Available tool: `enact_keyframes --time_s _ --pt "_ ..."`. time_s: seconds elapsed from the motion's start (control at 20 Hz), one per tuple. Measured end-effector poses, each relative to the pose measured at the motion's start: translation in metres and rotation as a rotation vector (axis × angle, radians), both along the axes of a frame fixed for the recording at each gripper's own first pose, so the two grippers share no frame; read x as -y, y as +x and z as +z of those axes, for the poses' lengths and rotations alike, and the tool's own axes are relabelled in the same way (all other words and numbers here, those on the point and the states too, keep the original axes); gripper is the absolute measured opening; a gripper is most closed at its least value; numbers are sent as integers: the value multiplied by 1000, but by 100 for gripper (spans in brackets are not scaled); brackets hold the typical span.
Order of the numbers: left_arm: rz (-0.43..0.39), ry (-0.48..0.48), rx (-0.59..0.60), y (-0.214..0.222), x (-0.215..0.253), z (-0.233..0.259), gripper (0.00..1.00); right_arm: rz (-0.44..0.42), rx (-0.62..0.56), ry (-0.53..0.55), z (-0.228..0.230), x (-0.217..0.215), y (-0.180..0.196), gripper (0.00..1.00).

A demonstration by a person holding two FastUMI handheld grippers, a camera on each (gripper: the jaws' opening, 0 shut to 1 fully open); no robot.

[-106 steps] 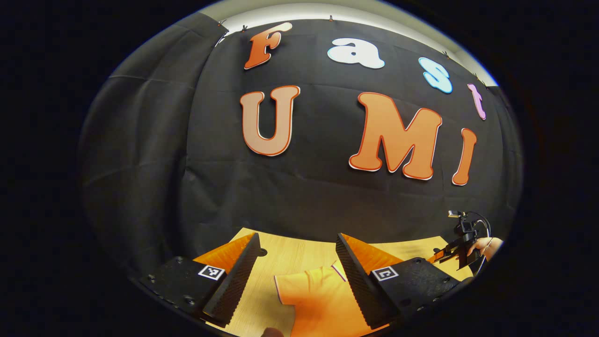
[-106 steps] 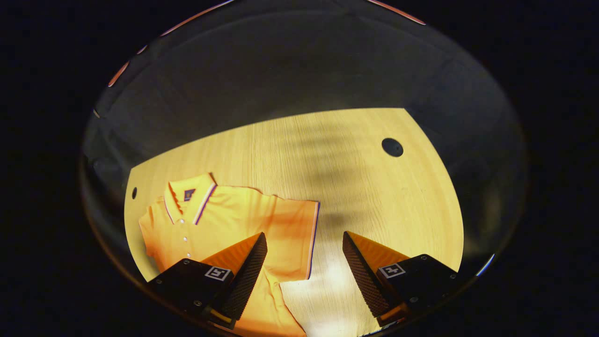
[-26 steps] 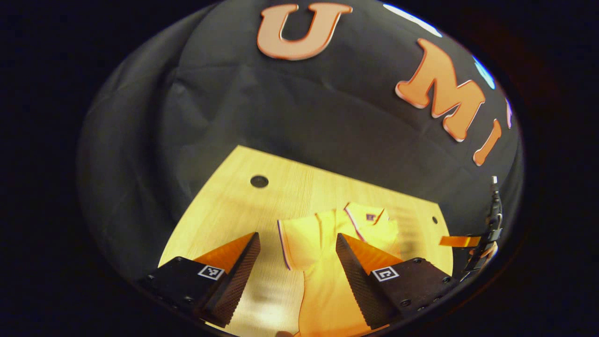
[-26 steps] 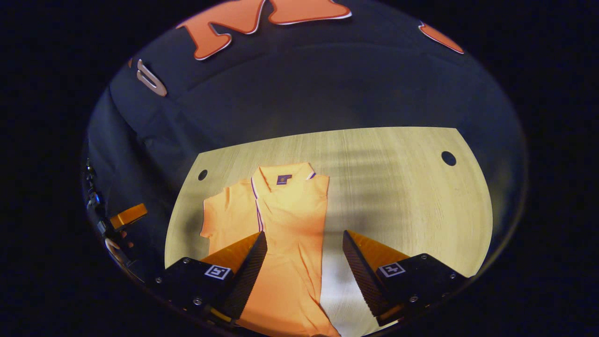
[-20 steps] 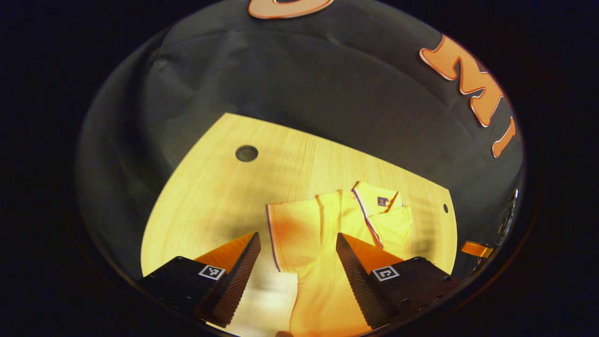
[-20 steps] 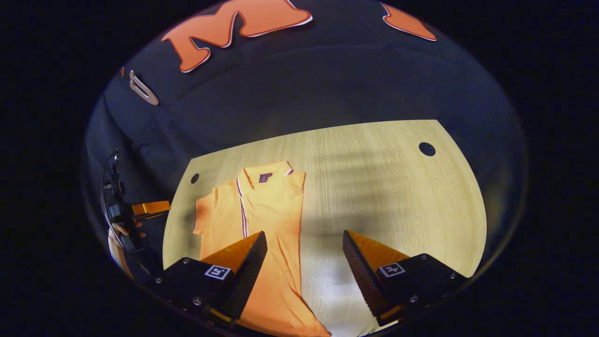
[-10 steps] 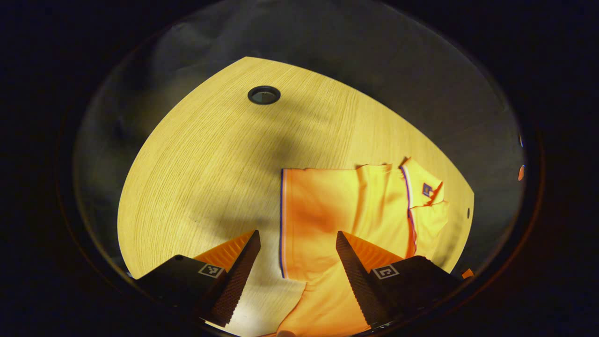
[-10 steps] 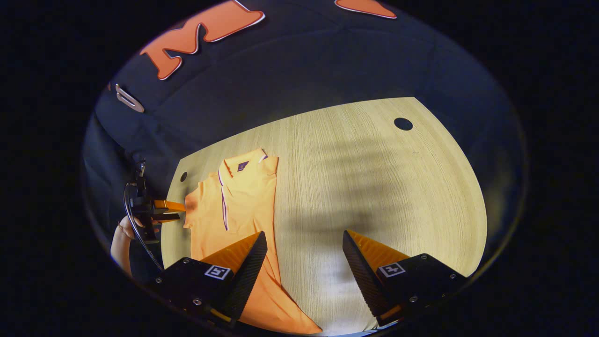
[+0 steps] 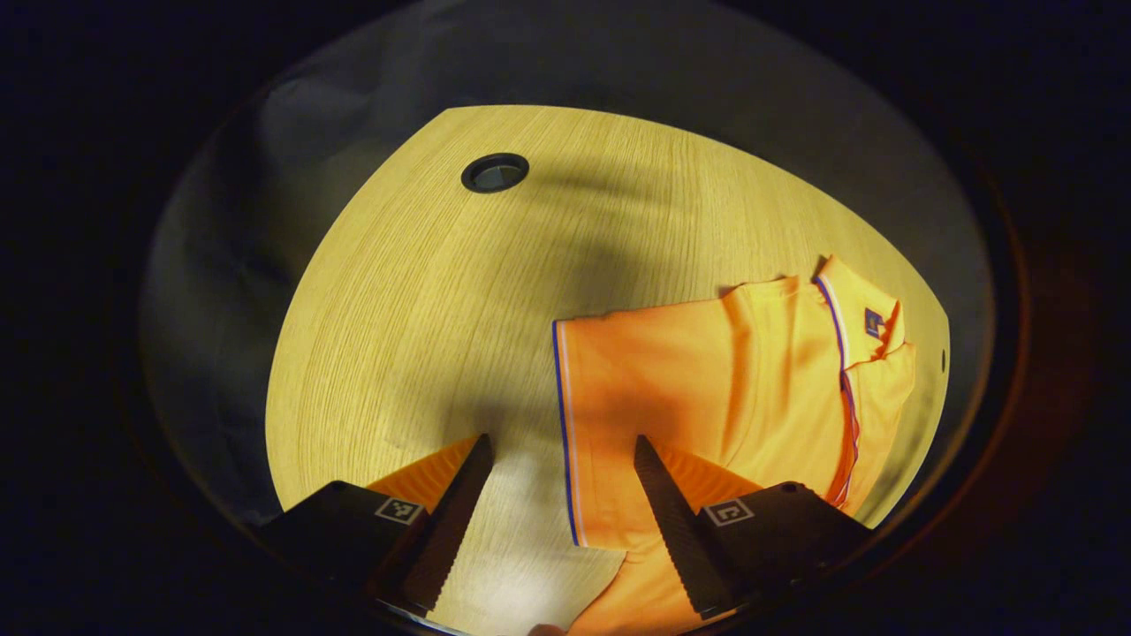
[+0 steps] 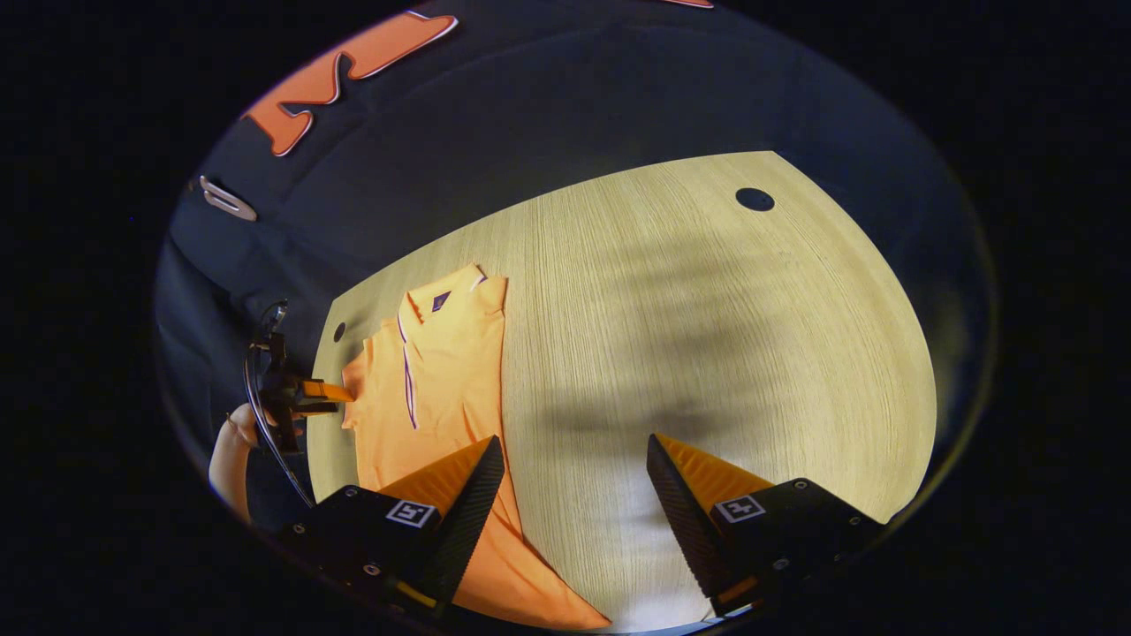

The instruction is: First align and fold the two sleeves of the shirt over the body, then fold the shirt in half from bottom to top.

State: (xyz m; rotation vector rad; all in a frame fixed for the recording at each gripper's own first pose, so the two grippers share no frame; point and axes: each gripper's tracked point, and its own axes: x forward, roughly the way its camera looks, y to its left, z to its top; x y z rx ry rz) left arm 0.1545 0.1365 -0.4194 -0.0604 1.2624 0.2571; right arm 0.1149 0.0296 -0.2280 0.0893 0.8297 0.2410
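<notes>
An orange polo shirt lies flat on the wooden table, collar at the far right. Its left sleeve spreads out sideways, and the striped cuff runs down between the fingers of my left gripper, which is open and low over it. In the right gripper view the shirt lies at the left with its right sleeve folded over the body. My right gripper is open over bare wood beside the shirt's right edge. The left gripper sits at the shirt's far sleeve, held by a hand.
A round cable hole is in the table beyond the left sleeve. Another hole sits far right in the right gripper view, and a small one near the collar. Black cloth walls close in behind the table.
The right sleeve now lies folded over the body. My left gripper has tipped down and closed in on the left sleeve's cuff. My right gripper has drifted right, off the shirt.
</notes>
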Motion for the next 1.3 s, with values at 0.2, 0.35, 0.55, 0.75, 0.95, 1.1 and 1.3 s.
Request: enact_keyframes --time_s 0.2,0.35,0.55,0.75,0.95,1.1,1.3 --pt "-30 3 -12 1 6 0 95 -22 -20 33 -8 2 2 99" --pt "-49 0 -14 3 12 -1 83 -26 -44 65 -16 -2 2 99" --pt "-48 3 3 10 27 -1 23 -30 -51 66 -20 1 3 99" --pt "-127 3 18 11 38 -4 1 -33 -50 77 -16 3 4 99" --pt "-122 -9 29 11 40 4 1 -27 -45 71 -15 5 4 99" --pt "-147 -36 65 13 54 19 1 -28 -50 72 -18 6 4 99" --pt "-199 -92 98 13 96 38 1 -19 -55 89 -18 3 5 99"
